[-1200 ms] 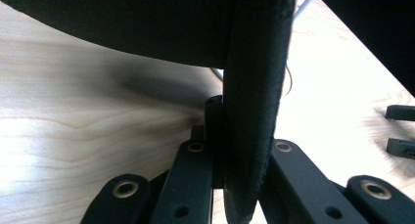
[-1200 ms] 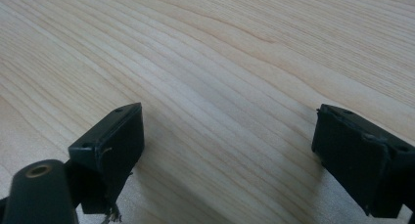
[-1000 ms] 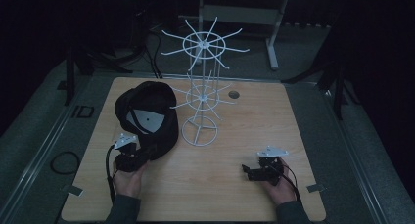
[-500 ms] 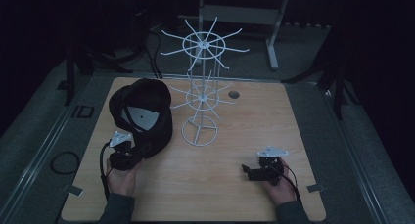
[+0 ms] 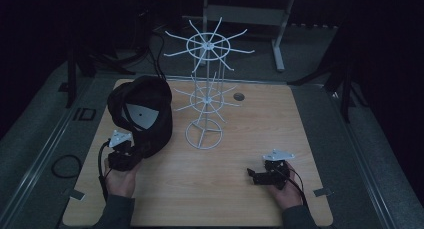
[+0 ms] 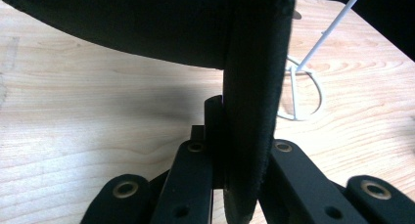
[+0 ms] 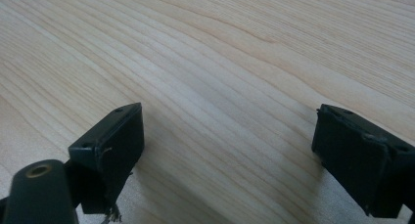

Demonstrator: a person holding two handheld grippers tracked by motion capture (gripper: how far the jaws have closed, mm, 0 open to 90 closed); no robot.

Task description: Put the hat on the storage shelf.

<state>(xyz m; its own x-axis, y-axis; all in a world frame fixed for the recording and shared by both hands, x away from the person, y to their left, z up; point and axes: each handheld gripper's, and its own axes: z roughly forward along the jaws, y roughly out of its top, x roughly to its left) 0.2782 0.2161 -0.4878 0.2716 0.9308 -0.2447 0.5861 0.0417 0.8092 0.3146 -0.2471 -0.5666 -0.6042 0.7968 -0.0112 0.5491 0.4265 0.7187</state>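
High view: the left gripper [image 5: 131, 150] pinches the brim of a black cap [image 5: 142, 114], held up at the table's [image 5: 240, 199] left side beside a white wire rack [image 5: 205, 101]. Farther right, the right gripper [image 5: 254, 176] rests with jaws spread.

Left tongs [image 5: 131, 150]: at 8 o'clock in the high view, aimed toward 1 o'clock, jaws clamped tight on a black brim [image 6: 252, 111].
Left hand [image 5: 120, 176]: grips the tongs from behind, forearm entering from 6 o'clock.
Right tongs [image 5: 255, 176]: at 4 o'clock, pointing toward 9 o'clock, jaws spread wide with nothing between them.
Right hand [image 5: 282, 186]: wrapped behind the tongs, low over the surface [image 7: 220, 62].
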